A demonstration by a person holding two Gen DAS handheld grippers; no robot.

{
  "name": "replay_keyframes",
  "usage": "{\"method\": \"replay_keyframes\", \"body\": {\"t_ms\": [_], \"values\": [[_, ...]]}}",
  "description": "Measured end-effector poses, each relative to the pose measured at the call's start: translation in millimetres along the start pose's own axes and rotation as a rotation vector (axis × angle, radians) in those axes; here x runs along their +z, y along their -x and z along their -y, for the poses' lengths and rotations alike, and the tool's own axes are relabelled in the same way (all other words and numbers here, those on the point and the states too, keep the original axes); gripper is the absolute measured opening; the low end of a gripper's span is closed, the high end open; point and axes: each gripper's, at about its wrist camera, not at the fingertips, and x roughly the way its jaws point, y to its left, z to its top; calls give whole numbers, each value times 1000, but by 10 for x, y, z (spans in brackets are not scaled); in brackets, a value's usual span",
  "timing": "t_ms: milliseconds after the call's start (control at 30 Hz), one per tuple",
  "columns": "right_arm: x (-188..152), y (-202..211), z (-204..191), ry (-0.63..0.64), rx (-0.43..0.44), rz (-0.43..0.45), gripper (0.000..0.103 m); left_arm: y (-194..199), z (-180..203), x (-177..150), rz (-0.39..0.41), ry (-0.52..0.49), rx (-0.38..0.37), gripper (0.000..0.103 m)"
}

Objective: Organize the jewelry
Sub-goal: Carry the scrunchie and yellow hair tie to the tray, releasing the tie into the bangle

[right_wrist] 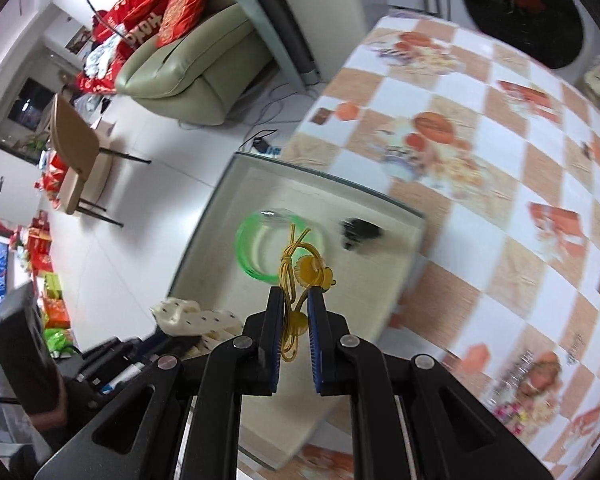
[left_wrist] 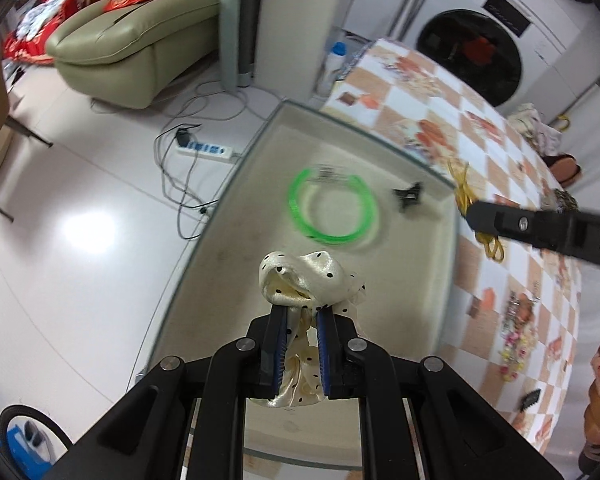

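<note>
My left gripper (left_wrist: pixel 302 312) is shut on a cream satin scrunchie with black dots (left_wrist: pixel 304 276), held above a cream glass-edged tray (left_wrist: pixel 416 264). On the tray lie a green bangle (left_wrist: pixel 332 210) and a small black hair claw (left_wrist: pixel 409 196). My right gripper (right_wrist: pixel 296 294) is shut on a yellow elastic hair tie with small yellow charms (right_wrist: pixel 306 270), above the same tray (right_wrist: pixel 364 280), near the green bangle (right_wrist: pixel 256 256) and the black claw (right_wrist: pixel 358 232). The right gripper's finger (left_wrist: pixel 540 226) shows in the left wrist view with the yellow tie (left_wrist: pixel 466 192) hanging from it. The scrunchie (right_wrist: pixel 196 318) appears at lower left of the right wrist view.
The tray sits on a table with an orange-and-white checked cloth (left_wrist: pixel 512 184). A heap of beaded jewelry (left_wrist: pixel 514 344) and a dark comb-like clip (left_wrist: pixel 530 400) lie on the cloth. Beyond the table edge are a white floor, a power strip (left_wrist: pixel 204 150), a sofa (left_wrist: pixel 140 40) and a washing machine (left_wrist: pixel 484 40).
</note>
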Motion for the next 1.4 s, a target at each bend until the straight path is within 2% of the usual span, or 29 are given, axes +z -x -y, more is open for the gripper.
{"method": "replay_keyframes", "body": {"t_ms": [200,500,867,900,933,967,1000,1067,1200,1367,1400], "values": [[196,-350,-188,30,3,-35,13,-189,-115,33,-8,5,31,17],[307,-776,-203,18,11,-104,13,-395,-113,67,-30,-5,55,18],[352,-1026,-184,32,0,-142,14,-464,-95,39,-44,-55,91,18],[356,-1034,-186,34,0,-144,14,-466,-88,42,-45,-59,96,25],[360,-1041,-182,34,2,-146,14,-463,-80,46,-44,-61,104,47],[363,-1043,-181,32,3,-147,14,-449,-76,46,-35,-64,113,58],[366,-1046,-173,29,6,-150,14,-415,-62,49,-13,-69,125,66],[364,-1040,-170,24,9,-151,17,-393,-33,42,-9,-82,126,66],[370,-950,-140,14,24,-130,41,-420,16,49,-34,-98,131,66],[374,-699,-48,-11,43,-80,57,-384,55,36,-39,-100,140,67],[369,-661,-24,-18,46,-75,62,-374,58,32,-40,-103,144,84]]}}
